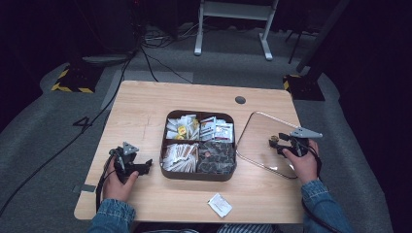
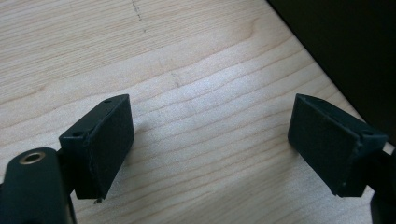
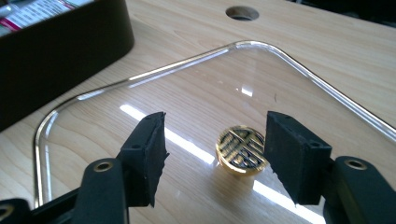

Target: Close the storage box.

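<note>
A dark brown box (image 1: 198, 175) with compartments full of tea bags and sachets stands mid-table. Its clear glass lid (image 1: 257, 141) lies flat on the wood to the right, and a gold knob (image 3: 240, 149) sits at the lid's centre. My right gripper (image 1: 278, 144) hovers low over the lid with its jaws open. In the right gripper view the knob lies just ahead of the right gripper (image 3: 215, 126), close to the right-hand pad, and nothing is gripped. To the left of the box my left gripper (image 1: 145, 165) rests open; in its own view the left gripper (image 2: 210, 126) has bare wood between its pads.
A white sachet (image 1: 220, 204) lies loose near the table's front edge. A round cable hole (image 1: 240, 100) sits at the back of the table. The box wall (image 3: 60, 42) rises to the left of the lid. Cables run over the grey floor behind.
</note>
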`<move>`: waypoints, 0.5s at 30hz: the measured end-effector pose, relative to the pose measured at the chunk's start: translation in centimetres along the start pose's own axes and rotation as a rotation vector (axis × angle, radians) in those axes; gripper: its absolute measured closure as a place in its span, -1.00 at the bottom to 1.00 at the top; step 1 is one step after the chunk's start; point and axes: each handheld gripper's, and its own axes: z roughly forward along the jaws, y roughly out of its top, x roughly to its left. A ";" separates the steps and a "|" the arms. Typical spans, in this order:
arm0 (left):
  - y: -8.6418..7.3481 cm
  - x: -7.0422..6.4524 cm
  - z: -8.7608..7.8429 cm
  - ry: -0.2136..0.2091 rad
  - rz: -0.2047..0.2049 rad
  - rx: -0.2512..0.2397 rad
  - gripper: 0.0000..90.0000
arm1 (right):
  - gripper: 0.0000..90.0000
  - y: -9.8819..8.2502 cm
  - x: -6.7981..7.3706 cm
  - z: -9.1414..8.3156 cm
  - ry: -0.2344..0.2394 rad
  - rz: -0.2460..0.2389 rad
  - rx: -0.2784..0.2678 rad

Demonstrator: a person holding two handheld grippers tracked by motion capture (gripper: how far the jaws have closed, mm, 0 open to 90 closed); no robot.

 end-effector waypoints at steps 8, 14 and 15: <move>0.0 0.0 0.0 0.000 0.000 0.000 -0.67 | -0.10 -1.1 -1.1 1.0 -0.025 0.049 0.044; 0.0 0.0 0.0 0.000 0.000 0.000 -0.67 | 0.11 -1.1 -1.3 2.1 -0.028 0.049 0.085; 0.0 0.0 0.0 0.000 0.000 0.000 -0.67 | 0.18 -1.1 -1.3 2.3 -0.024 0.045 0.097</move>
